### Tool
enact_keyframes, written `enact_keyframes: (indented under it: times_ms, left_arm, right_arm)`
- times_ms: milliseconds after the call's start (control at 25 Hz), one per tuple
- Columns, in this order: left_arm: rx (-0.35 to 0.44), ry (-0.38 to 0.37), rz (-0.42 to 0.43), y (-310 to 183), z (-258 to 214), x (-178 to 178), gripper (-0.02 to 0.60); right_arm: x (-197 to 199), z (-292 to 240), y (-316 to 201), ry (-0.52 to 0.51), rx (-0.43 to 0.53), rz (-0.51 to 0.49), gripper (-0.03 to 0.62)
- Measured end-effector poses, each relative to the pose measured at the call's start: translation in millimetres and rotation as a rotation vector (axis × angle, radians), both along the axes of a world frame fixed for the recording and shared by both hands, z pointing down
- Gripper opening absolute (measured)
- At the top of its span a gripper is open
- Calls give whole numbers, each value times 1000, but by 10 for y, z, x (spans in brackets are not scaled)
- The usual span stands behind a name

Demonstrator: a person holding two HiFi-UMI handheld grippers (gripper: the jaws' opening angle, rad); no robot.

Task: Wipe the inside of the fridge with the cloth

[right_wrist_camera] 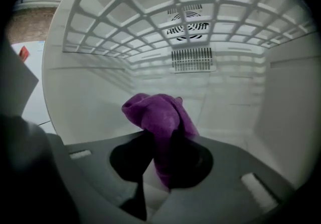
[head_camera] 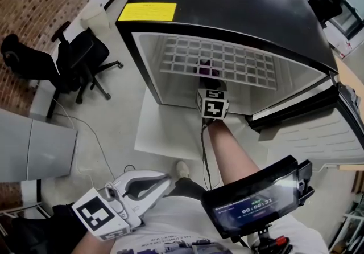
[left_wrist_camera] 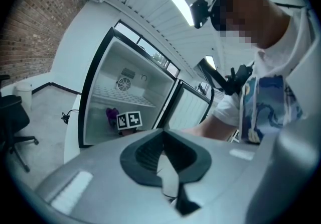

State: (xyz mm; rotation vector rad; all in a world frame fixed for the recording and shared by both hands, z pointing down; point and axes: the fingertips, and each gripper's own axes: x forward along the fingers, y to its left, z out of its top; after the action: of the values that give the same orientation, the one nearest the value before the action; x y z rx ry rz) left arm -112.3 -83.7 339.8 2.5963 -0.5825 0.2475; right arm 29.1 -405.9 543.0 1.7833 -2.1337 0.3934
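Note:
A small black fridge [head_camera: 239,2] stands open on the floor, its white inside [right_wrist_camera: 100,92] lit. My right gripper [right_wrist_camera: 163,140] reaches into it below the white wire shelf [head_camera: 219,62], shut on a purple cloth [right_wrist_camera: 158,117] that bunches up above the jaws. In the head view the cloth [head_camera: 205,67] shows just past the right gripper's marker cube [head_camera: 212,105]. My left gripper [head_camera: 145,185] hangs low by my body, outside the fridge, its jaws closed with nothing between them [left_wrist_camera: 163,155].
The fridge door [head_camera: 318,127] swings open to the right. A black office chair [head_camera: 68,56] stands at the left near a brick wall. A white mat [head_camera: 170,127] lies under the fridge front. A vent [right_wrist_camera: 190,60] sits on the fridge's back wall.

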Motion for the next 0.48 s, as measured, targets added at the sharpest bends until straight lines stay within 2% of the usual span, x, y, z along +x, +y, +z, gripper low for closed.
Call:
enact_keyframes:
  times_ms: [480]
  left_arm:
    - [-6,-18,-108,48,28,-365,8]
  right_arm:
    - [-961,-30,-106,-110,-8,-143,77]
